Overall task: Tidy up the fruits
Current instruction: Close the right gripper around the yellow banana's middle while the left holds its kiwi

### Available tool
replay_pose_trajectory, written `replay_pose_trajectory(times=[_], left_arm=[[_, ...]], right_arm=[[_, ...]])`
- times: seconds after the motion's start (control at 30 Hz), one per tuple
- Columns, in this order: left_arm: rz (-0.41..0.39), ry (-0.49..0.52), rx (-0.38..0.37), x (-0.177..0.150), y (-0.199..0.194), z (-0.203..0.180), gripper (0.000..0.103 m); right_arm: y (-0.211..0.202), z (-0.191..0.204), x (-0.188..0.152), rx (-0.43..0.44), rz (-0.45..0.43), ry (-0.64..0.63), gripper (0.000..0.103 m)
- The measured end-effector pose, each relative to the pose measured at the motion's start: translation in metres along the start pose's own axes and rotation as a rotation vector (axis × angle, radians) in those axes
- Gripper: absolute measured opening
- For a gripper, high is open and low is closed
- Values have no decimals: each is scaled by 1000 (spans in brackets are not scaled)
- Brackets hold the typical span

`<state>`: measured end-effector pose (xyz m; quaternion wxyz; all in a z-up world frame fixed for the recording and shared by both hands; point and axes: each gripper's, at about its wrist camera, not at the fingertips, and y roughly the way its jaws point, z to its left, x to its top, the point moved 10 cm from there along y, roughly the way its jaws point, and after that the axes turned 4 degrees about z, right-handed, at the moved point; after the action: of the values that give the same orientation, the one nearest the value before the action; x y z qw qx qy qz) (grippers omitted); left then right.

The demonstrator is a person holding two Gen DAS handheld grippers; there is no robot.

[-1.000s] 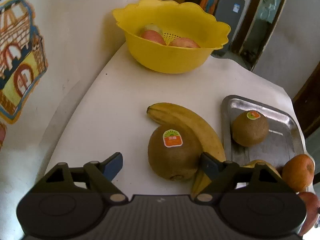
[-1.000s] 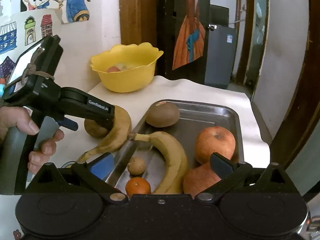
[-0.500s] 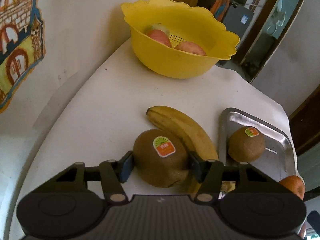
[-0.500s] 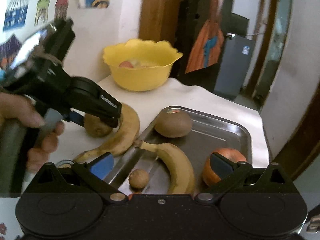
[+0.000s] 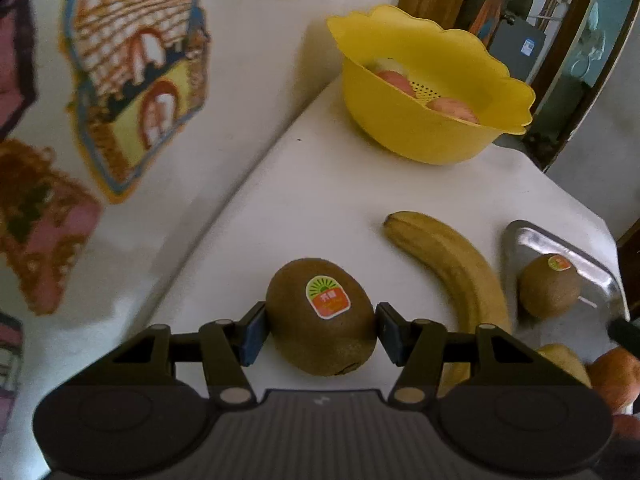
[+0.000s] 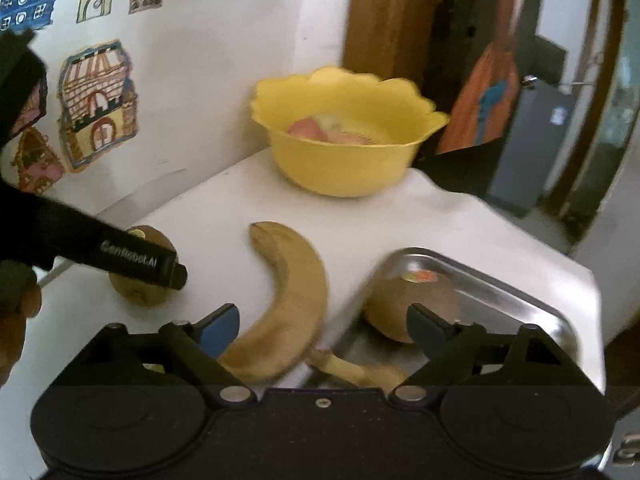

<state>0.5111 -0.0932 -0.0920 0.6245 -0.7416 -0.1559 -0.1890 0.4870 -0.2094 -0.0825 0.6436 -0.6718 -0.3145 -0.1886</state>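
A white surface (image 5: 320, 200) stands against a white wall decorated with colourful house drawings (image 5: 136, 76). The left claw (image 5: 320, 330) is closed on a brown kiwi (image 5: 320, 316) with an orange and green sticker, its blue pads pressing both sides of the fruit; whether the kiwi rests on the surface or is lifted cannot be told. Just to its right a ripe banana (image 5: 452, 264) lies on the surface, curving between the kiwi and a metal tray (image 5: 560, 244). The tray holds a second kiwi (image 5: 550, 288), also stickered, and the right wrist view shows another banana (image 6: 360, 372) lying in the tray at its near edge. At the lower right edge of the left view, reddish-orange fruit (image 5: 612, 376) is partly visible. At the far end of the surface stands a yellow scalloped bowl (image 5: 420, 136) containing pinkish-red fruit (image 5: 394, 80). The right claw (image 6: 324, 326) is open and holds nothing, hovering over the first banana and the tray's near corner.
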Motion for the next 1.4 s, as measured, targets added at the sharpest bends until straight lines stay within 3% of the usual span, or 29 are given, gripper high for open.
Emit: replay_pose_trajectory(times=[0.23, 0.7, 1.0, 1.13, 1.23, 1.4], left_arm=[[-3, -17, 10, -2, -3, 10, 61], [-6, -39, 12, -4, -5, 19, 61], [-8, -44, 16, -8, -9, 22, 61], [-7, -42, 16, -9, -11, 22, 61], [-10, -36, 18, -10, -11, 22, 62], [-10, -34, 17, -8, -9, 22, 62]], right_arm=[[33, 6, 9, 55, 45, -19, 75], [61, 9, 11, 86, 84, 0, 67], [57, 11, 6, 89, 75, 46, 56], [54, 13, 4, 90, 68, 52, 58], [57, 14, 3, 69, 73, 70, 73], [55, 17, 3, 63, 77, 78, 71]])
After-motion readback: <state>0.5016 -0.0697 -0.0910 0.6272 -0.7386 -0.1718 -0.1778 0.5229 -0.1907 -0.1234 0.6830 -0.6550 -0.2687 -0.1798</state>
